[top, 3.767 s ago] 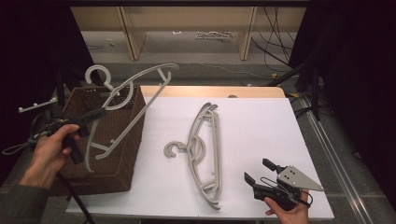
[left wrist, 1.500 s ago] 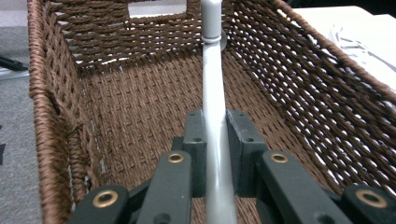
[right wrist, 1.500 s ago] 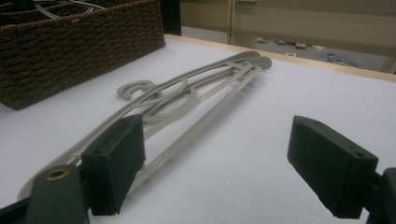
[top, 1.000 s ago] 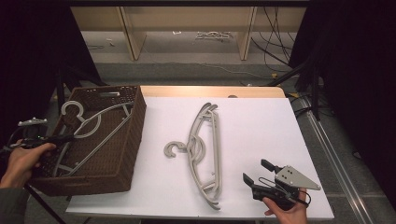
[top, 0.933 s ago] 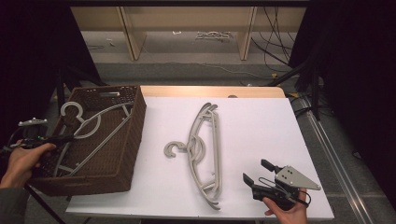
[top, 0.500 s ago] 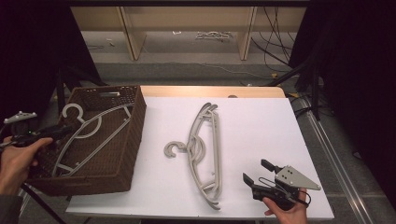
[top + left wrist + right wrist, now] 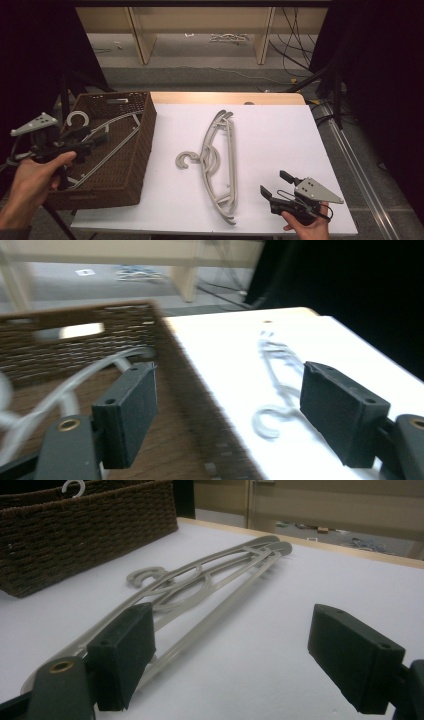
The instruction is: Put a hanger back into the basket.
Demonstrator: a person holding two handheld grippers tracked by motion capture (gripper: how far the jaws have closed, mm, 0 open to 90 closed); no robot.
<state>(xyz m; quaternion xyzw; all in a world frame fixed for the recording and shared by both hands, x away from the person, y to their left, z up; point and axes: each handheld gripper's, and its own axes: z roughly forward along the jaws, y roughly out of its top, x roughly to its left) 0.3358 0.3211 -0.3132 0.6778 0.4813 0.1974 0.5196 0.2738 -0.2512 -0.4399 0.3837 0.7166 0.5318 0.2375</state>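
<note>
Now: left hand-held gripper (image 7: 82, 140) released over the wicker basket (image 7: 135, 165), one grey hanger (image 7: 107, 142) lying inside it.
Its jaws have just been opening and nothing sits between them; the left gripper view shows the basket's near wall between them and the hangers on the white worktop (image 7: 280, 130). Right of the basket, well apart, lie the stacked hangers (image 7: 220, 155). Right hand-held gripper (image 7: 274, 186) rests beyond them, jaws spread and empty; the right gripper view shows the stack's end just beside one jaw.
</note>
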